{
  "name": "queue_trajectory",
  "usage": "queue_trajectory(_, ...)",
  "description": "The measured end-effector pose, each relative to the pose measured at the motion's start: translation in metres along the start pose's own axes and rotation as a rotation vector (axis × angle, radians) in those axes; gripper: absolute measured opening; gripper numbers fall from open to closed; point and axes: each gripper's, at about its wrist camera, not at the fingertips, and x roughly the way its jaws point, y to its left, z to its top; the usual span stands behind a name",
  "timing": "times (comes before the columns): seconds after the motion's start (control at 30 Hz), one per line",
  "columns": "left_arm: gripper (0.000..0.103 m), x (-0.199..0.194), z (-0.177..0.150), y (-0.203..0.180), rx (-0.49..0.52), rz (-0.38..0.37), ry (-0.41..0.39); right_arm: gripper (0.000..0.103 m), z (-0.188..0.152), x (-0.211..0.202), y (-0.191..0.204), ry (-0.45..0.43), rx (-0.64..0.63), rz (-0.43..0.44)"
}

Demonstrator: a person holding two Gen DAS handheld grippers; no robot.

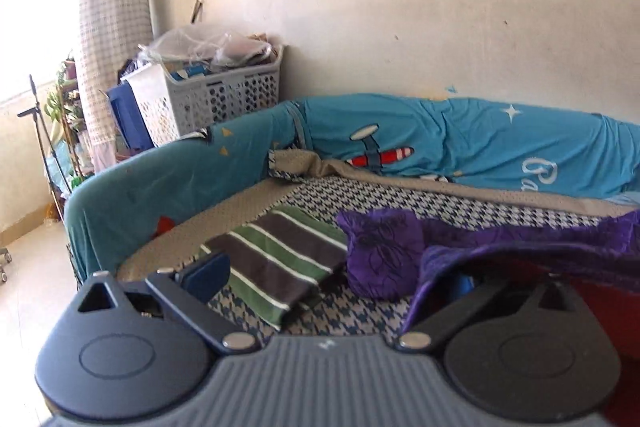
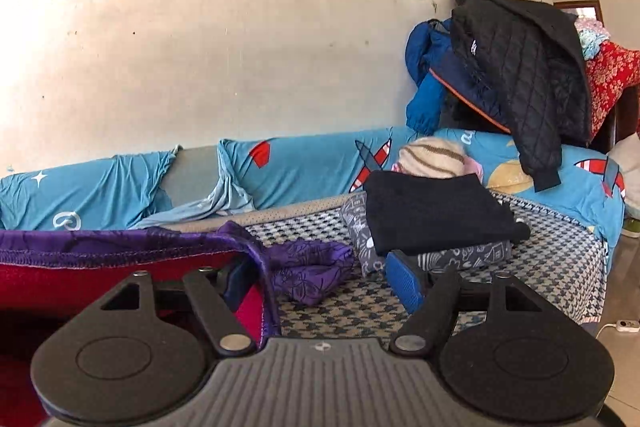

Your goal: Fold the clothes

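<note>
both tongs open; purple garment [image 1: 520,247] drapes over left tongs' [image 1: 332,275] rt finger.

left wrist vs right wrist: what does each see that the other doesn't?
Left wrist only: a folded green-and-grey striped garment on the sofa seat, and laundry baskets beyond the sofa arm.

Right wrist only: a folded black garment stacked on a grey patterned one, a striped hat behind it, and jackets piled on the sofa end.

Both: the purple garment with its red lining, draped over one finger of each gripper, the houndstooth seat cover and the blue sofa cover.
</note>
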Motion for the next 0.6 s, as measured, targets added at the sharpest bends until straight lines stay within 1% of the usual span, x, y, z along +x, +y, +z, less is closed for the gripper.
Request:
queue_trajectory(0.07, 0.103, 0.003, -0.008, 0.0, 0.003, -0.044, 0.049, 0.07, -0.004, 0.004, 0.001, 0.049, -0.017, -0.001)
queue_trajectory(0.1, 0.103, 0.003, -0.012, -0.001, 0.013, -0.062, 0.071, 0.071, -0.005, 0.007, 0.002, 0.078, -0.024, 0.007)
queue_trajectory(0.17, 0.103, 0.003, -0.021, -0.003, 0.032, -0.097, 0.117, 0.071, -0.01, 0.009, 0.002, 0.14, -0.048, 0.032)
queue_trajectory(0.23, 0.103, 0.002, -0.03, -0.005, 0.054, -0.104, 0.149, 0.073, -0.016, 0.009, 0.003, 0.182, -0.068, 0.042)
queue_trajectory(0.3, 0.103, 0.001, -0.037, -0.008, 0.077, -0.115, 0.181, 0.078, -0.024, 0.01, 0.005, 0.246, -0.093, 0.065)
queue_trajectory(0.37, 0.103, 0.001, -0.043, -0.012, 0.101, -0.13, 0.215, 0.079, -0.031, 0.011, 0.008, 0.32, -0.112, 0.095)
queue_trajectory(0.47, 0.103, -0.004, -0.051, -0.019, 0.132, -0.175, 0.257, 0.08, -0.043, 0.007, 0.01, 0.391, -0.133, 0.119)
queue_trajectory(0.6, 0.103, -0.016, -0.06, -0.03, 0.186, -0.207, 0.249, 0.083, -0.054, -0.003, 0.017, 0.437, -0.17, 0.18)
